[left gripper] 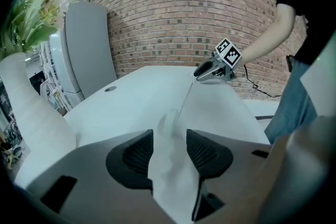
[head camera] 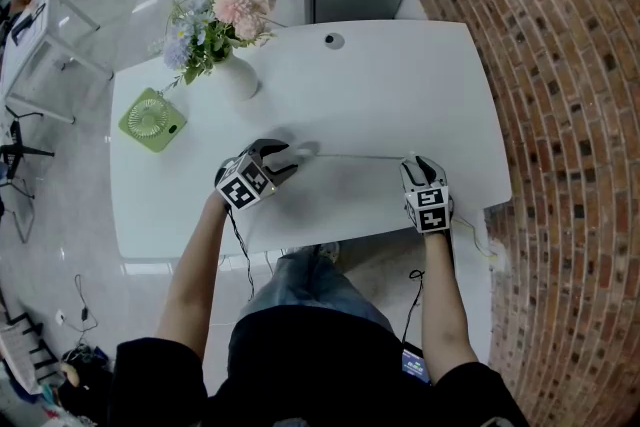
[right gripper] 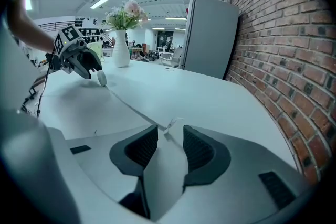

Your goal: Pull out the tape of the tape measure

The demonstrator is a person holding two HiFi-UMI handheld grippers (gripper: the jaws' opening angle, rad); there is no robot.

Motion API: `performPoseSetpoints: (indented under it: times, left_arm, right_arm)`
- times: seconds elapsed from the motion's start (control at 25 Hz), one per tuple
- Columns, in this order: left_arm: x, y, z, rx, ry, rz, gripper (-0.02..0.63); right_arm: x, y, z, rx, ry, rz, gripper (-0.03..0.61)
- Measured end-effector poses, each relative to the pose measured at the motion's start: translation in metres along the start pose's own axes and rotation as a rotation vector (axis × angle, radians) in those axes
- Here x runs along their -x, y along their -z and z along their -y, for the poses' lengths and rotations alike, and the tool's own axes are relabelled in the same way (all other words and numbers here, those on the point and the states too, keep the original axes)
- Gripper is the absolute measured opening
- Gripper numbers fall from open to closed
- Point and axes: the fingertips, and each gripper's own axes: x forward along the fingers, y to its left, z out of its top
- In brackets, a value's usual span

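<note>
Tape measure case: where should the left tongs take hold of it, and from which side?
Probably by its two opposite sides, from the near side, where the left tongs stand open just behind the round case. The tape leaves its far side towards the right tongs, so keep that side free.

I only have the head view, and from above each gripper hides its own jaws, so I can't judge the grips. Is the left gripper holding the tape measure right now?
Observer: No. In the left gripper view, the left gripper has its jaws apart. The round white tape measure case lies on the table just past them, with neither pad pressing it.
Operator: And the right gripper, is it clamped on the tape?
Observer: No. In the right gripper view, the right gripper is open too. The tape's end hook rests on the table at the mouth of the jaws, and neither pad touches it.
</note>
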Motion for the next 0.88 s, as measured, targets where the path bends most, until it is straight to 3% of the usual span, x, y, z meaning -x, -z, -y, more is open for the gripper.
performPoseSetpoints:
  times: [0.24, 0.48, 0.64, 0.88]
  left_arm:
    - [0.010, -0.003, -0.004, 0.028, -0.036, 0.026, 0.204]
    - [0.041, -0.042, -0.012, 0.102, -0.116, 0.172, 0.191]
    - [0.067, -0.081, -0.028, 0.178, -0.233, 0.321, 0.082]
    - [0.108, -0.135, -0.055, 0.276, -0.445, 0.505, 0.044]
  right_arm:
    - [0.011, -0.003, 0.001, -0.033, 0.007, 0.018, 0.135]
    - [0.036, -0.029, 0.015, -0.144, 0.065, 0.146, 0.135]
    - [0.059, -0.064, 0.020, -0.203, 0.091, 0.263, 0.122]
    - [0.099, -0.125, 0.025, -0.248, 0.132, 0.454, 0.045]
